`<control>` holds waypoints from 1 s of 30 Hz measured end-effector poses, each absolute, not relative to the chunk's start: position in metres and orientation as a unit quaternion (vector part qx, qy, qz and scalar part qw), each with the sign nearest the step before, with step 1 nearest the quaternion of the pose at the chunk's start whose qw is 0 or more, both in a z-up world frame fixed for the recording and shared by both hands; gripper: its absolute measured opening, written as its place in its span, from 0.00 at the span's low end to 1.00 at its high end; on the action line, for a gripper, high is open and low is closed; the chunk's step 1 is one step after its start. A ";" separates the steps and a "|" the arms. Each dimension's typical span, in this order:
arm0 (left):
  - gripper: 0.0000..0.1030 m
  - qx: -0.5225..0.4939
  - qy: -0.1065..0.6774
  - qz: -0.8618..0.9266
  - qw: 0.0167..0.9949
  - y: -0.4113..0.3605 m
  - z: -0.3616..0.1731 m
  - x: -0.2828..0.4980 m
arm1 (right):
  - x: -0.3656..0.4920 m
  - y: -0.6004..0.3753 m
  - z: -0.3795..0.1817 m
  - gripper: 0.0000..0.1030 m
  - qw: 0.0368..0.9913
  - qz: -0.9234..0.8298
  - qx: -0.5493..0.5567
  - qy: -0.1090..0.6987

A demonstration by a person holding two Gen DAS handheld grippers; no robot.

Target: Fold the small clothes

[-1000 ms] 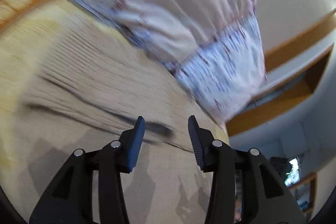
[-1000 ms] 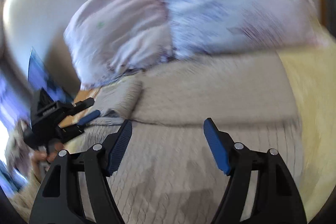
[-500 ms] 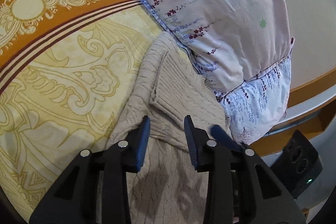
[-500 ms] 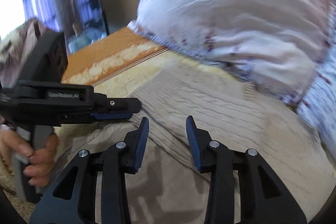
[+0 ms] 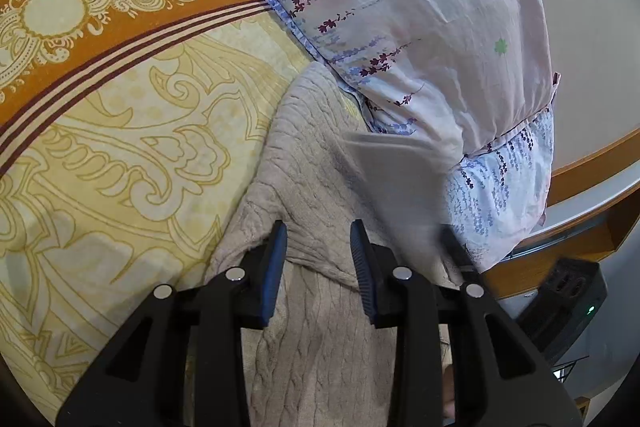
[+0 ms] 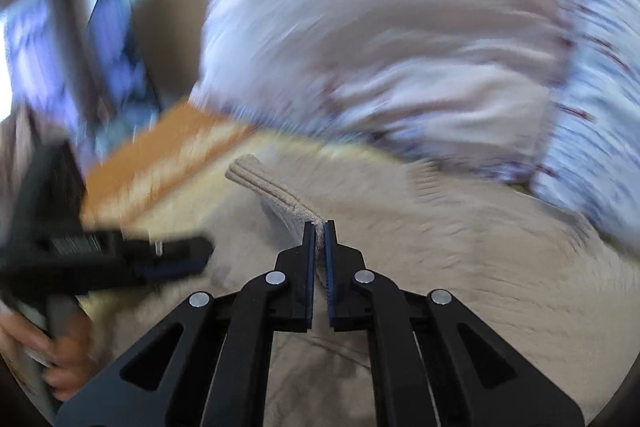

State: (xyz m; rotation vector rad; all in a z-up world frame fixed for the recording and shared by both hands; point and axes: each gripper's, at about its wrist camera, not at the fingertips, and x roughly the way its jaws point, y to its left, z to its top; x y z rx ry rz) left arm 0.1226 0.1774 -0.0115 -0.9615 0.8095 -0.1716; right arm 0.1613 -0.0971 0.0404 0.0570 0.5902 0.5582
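A beige knitted sweater (image 5: 316,163) lies spread on the bed, on a yellow patterned bedspread (image 5: 120,131), with its far end running up against a flowered pillow (image 5: 420,19). The folding looks barely begun, judging by how flat and stretched out most of the knit is.

The right gripper (image 6: 319,227) is clenched on a ribbed edge of the sweater, probably a cuff or a hem, and that strip stands up from the jaws and trails away toward the far left. The left gripper (image 5: 319,251) sits low over the sweater with its jaws part-way apart and a ridge of the knit between them; the pads do not appear to press on the cloth, so I judge it not to be gripping. What remains, by my reading, is to carry the pinched edge across the body of the sweater and lay it down, then fold the rest.

The right wrist view is badly smeared, so the pillow and the bedspread are mere streaks there. A pale blurred shape crosses the left wrist view beside the pillow, and I cannot tell what it is. The near end of the sweater is hidden under both grippers
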 end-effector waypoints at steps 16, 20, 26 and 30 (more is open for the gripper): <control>0.50 -0.432 0.379 -0.098 0.813 0.171 -0.005 0.125 | 0.149 -0.350 -0.009 0.47 0.847 0.078 0.375 0.368; 0.50 -0.430 0.379 -0.097 0.814 0.171 -0.005 0.124 | 0.163 -0.339 -0.022 0.38 0.838 0.077 0.373 0.391; 0.53 -0.429 0.381 -0.100 0.813 0.169 -0.004 0.125 | 0.171 -0.324 -0.030 0.12 0.843 0.085 0.346 0.402; 0.53 -0.414 0.385 -0.114 0.817 0.169 0.006 0.118 | 0.151 -0.324 -0.004 0.10 0.874 0.091 0.329 0.345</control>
